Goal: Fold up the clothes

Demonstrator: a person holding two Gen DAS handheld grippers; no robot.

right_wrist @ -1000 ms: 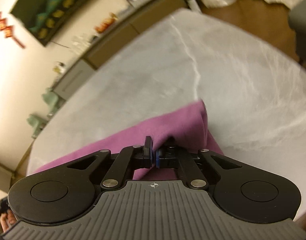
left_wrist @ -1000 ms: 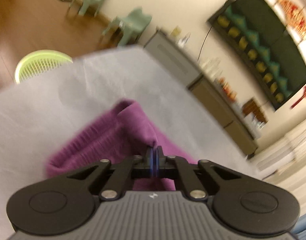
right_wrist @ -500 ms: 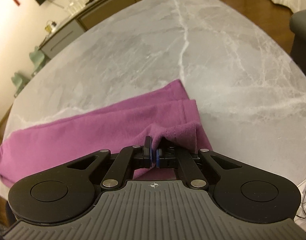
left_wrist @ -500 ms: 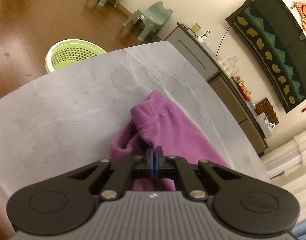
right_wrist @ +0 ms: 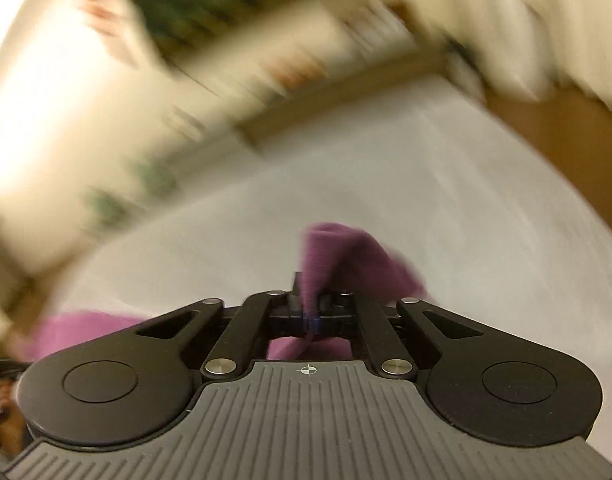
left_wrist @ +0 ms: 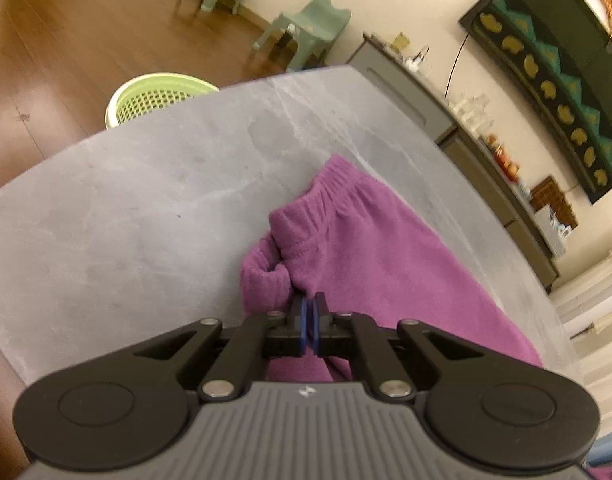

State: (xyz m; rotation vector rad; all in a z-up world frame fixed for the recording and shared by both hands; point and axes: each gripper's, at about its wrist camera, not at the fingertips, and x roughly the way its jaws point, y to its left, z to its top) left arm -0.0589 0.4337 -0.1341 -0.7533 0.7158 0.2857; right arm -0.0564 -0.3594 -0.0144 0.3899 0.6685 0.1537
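Left gripper [left_wrist: 308,307]: jaws closed, pinching purple trousers [left_wrist: 369,256] near waistband | Right gripper [right_wrist: 308,300]: jaws closed on a raised fold of same trousers [right_wrist: 345,256]; view blurred | Trousers: on grey table [left_wrist: 146,208], right of centre | Green basket [left_wrist: 154,96]: on floor beyond far edge
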